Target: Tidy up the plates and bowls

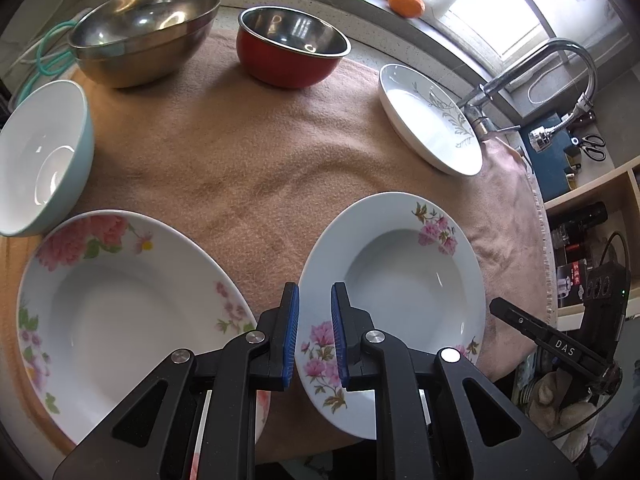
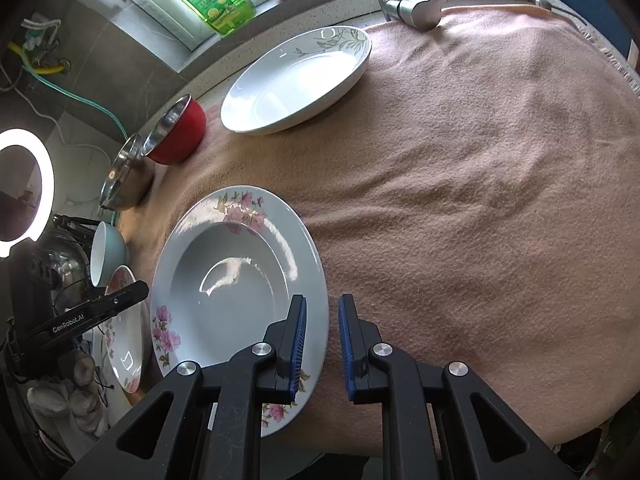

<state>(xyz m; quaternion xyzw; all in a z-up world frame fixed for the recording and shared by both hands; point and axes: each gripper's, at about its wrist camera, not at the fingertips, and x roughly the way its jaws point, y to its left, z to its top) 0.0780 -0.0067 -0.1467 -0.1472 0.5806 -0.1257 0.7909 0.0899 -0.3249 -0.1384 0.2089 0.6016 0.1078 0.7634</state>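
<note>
My left gripper (image 1: 314, 334) sits nearest, jaws apart, straddling the 8 o'clock rim of the small floral plate (image 1: 404, 292); not clamped. Right gripper (image 2: 322, 346): jaws apart too, its left pad over that plate's 4 o'clock rim, its right pad over the cloth.

Step, I judge: nothing stacked yet, first pickup pending. Next: close on the rim, lift level, since glazed porcelain is slick.

Left to right: teal bowl (image 1: 44, 160) at 9 o'clock, large floral plate (image 1: 120, 312), steel bowl (image 1: 144, 32), red enamel bowl (image 1: 292, 46), leaf-print dish (image 1: 430, 120) at 2 o'clock. All on a fuzzy tan blanket (image 1: 248, 160).
</note>
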